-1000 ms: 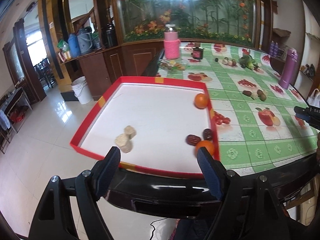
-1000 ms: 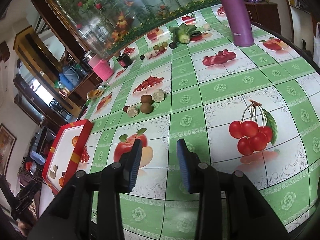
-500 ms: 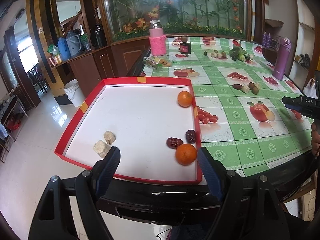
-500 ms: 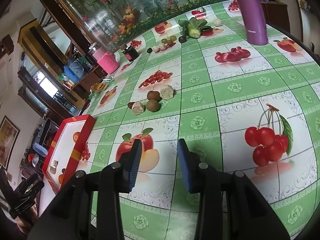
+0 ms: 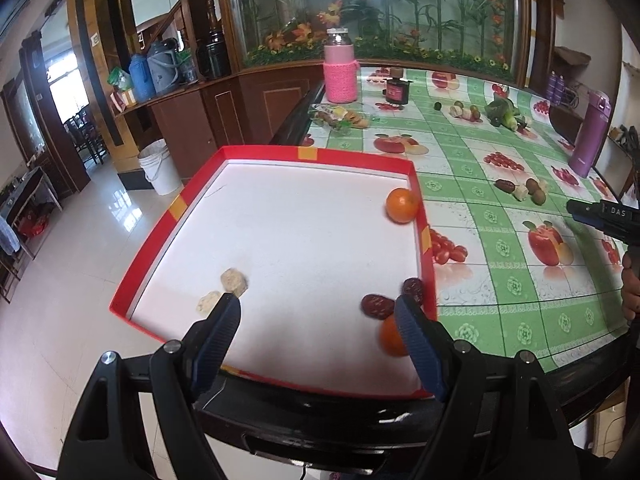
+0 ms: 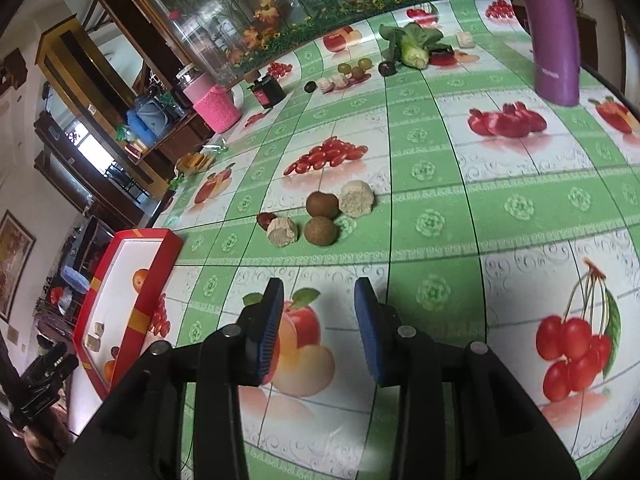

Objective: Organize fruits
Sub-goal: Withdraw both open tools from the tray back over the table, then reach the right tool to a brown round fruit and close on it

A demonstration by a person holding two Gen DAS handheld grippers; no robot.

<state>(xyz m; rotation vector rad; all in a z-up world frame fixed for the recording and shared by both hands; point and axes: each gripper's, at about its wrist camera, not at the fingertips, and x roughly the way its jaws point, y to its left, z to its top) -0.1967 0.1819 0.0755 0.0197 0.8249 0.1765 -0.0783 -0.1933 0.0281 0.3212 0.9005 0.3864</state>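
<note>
A red-rimmed white tray (image 5: 192,196) sits at the table's left end. It holds two oranges (image 5: 402,205) (image 5: 390,336), two dark red dates (image 5: 376,306) and two beige chunks (image 5: 234,282). My left gripper (image 5: 318,312) is open and empty, just above the tray's near edge. My right gripper (image 6: 318,294) is open and empty above the green fruit-print tablecloth. Ahead of it lies a loose cluster: two brown round fruits (image 6: 322,205), two beige chunks (image 6: 356,199) and a date (image 6: 266,219). The tray shows at left in the right wrist view (image 6: 160,256).
A purple bottle (image 6: 554,32) stands at the back right. A pink-sleeved jar (image 5: 340,68), a small dark jar (image 5: 397,90), a green vegetable (image 6: 410,46), more small fruits (image 6: 352,68) and a snack bag (image 5: 340,118) lie at the far end. The table edge runs along the tray's left.
The left gripper has shifted, so the tray sits closer and the near orange is now partly behind its right finger. The right gripper has moved forward toward the loose cluster.
</note>
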